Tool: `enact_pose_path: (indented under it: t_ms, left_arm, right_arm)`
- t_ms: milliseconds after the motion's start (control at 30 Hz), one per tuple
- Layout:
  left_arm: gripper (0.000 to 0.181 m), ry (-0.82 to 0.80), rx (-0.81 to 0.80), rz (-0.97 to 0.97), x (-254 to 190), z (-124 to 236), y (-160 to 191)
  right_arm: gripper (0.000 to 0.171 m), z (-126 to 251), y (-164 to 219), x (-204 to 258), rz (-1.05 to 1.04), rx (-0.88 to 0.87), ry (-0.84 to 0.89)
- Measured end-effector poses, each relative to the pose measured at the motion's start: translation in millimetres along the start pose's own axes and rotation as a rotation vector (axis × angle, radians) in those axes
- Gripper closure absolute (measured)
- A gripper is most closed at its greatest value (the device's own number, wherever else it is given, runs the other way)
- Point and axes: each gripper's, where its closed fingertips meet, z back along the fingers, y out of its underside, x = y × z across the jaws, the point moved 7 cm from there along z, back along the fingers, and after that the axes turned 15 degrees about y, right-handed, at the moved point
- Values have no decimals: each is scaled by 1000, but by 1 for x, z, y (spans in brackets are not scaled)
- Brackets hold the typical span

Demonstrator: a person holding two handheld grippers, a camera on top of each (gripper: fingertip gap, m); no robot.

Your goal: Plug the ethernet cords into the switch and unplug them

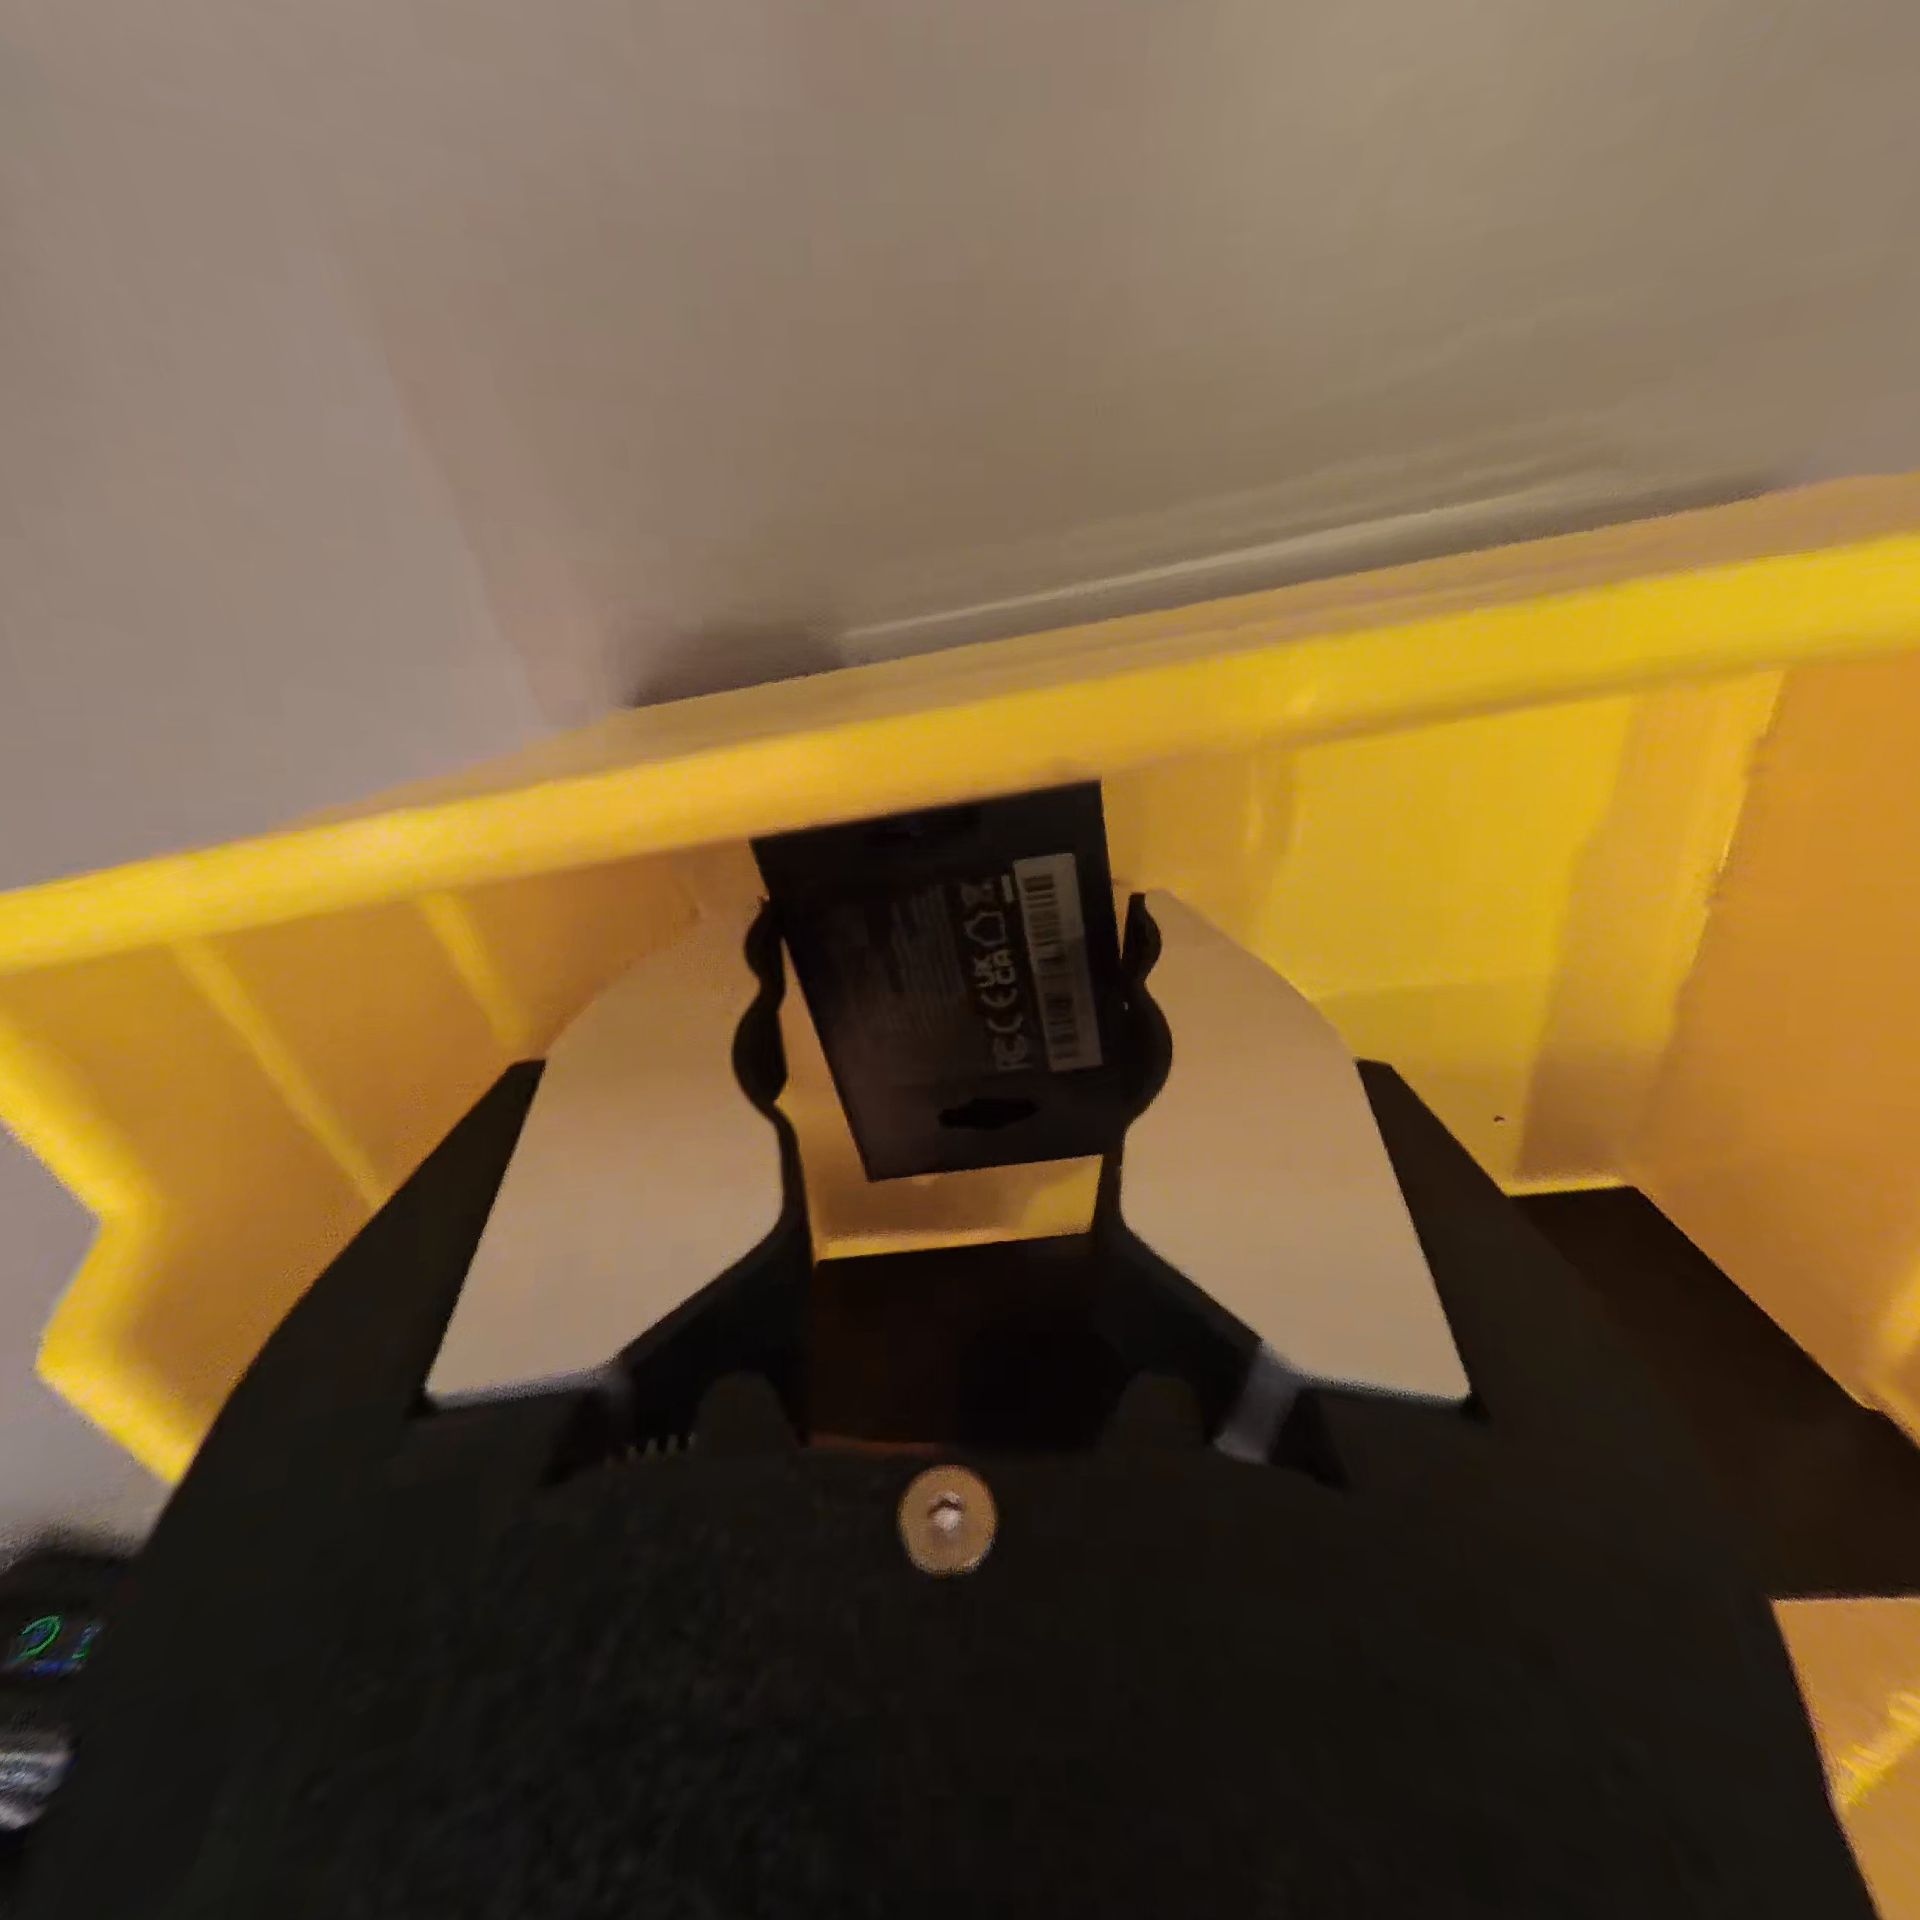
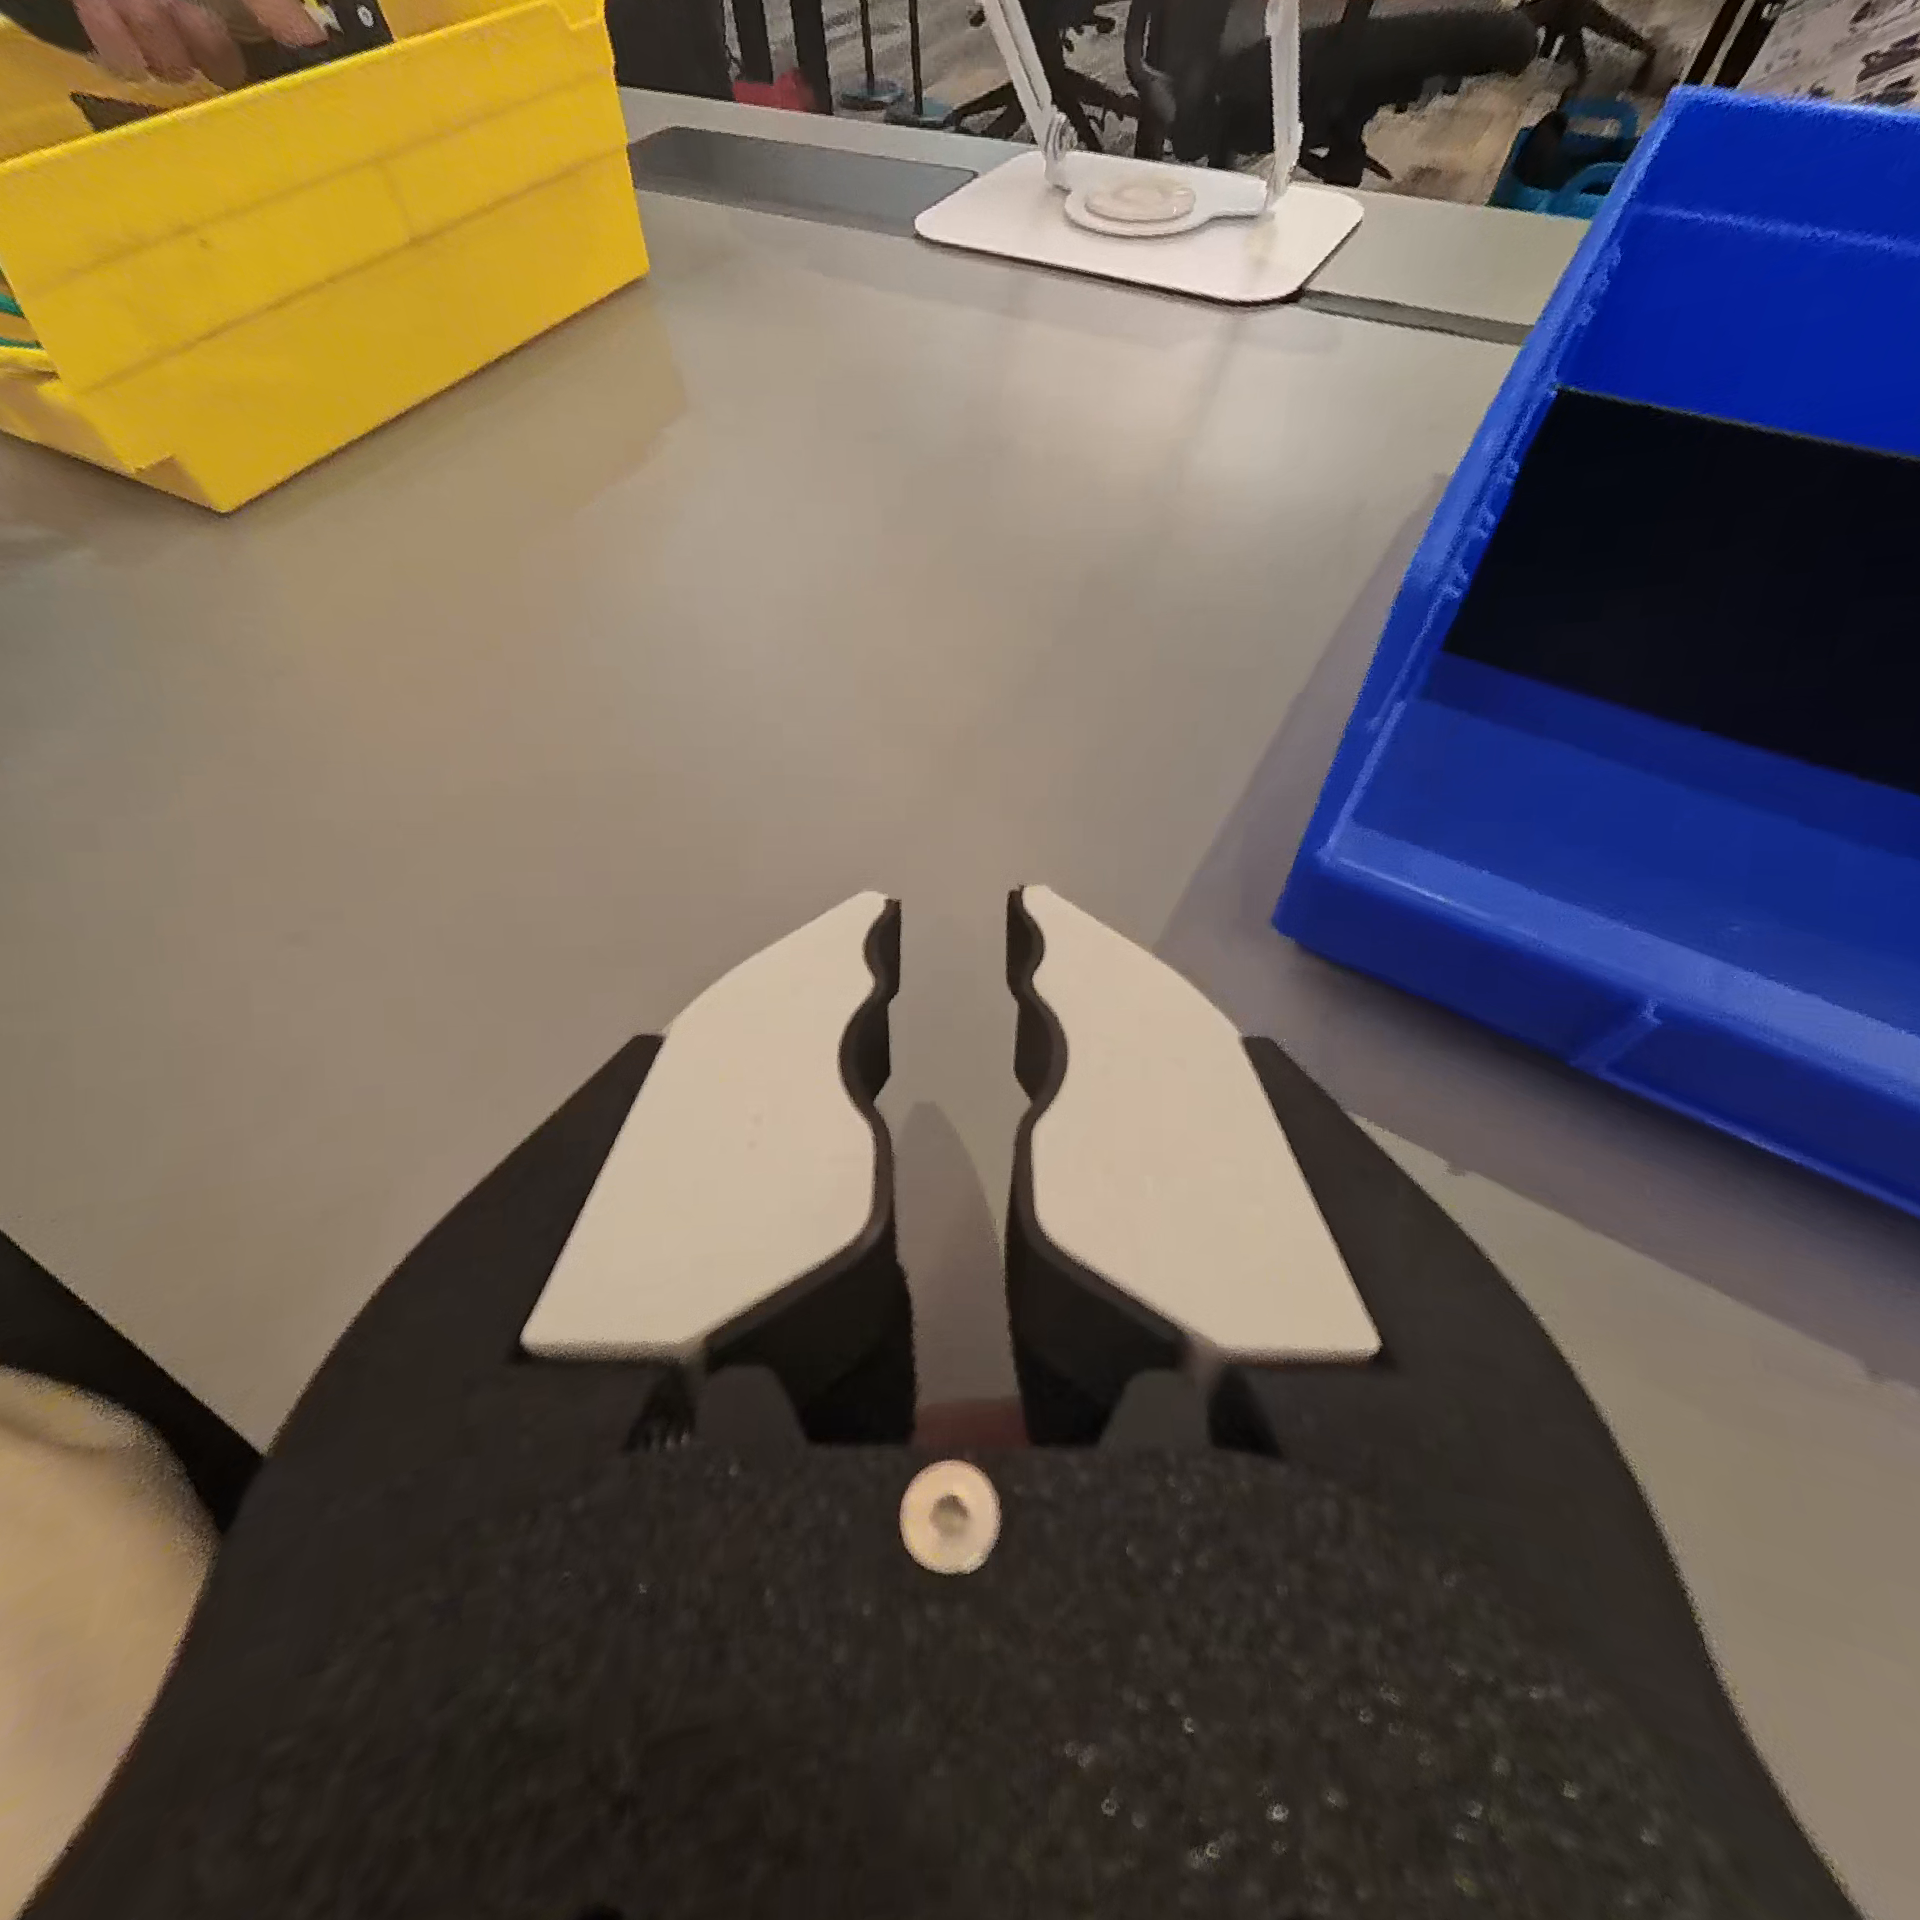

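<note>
Pinching switch (image 1: 951, 987) in yellow bin (image 1: 935, 748): left fingers (image 1: 764, 997) | right fingers (image 2: 774, 1101) slightly spread, bare | blue bin (image 2: 1621, 935) beside

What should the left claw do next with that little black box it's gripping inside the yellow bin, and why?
Probably lift the switch up over the yellow bin's rim and bring it to the grey table. The left claw is shut on it, and the right claw waits open and empty over bare tabletop.
</note>
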Motion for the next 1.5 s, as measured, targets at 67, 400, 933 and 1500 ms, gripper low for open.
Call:
enact_pose_path:
  t_ms: [67, 400, 933, 1500]
  left_arm:
    - [120, 3, -15, -14, 2, 1, 2]
    - [120, 158, -357, -145, -30, 61, 24]
    - [121, 1483, -843, -566, -273, 131, 238]
    - [121, 2057, -728, -21, -328, 17, 262]
  right_arm:
    - [152, -1, 0, 2, 14, 1, -5]
    - [152, 9, -10, 12, 117, -65, 0]
    - [120, 7, -95, 88, 50, -190, -544]
    - [112, 45, -67, 167, 470, -701, -66]
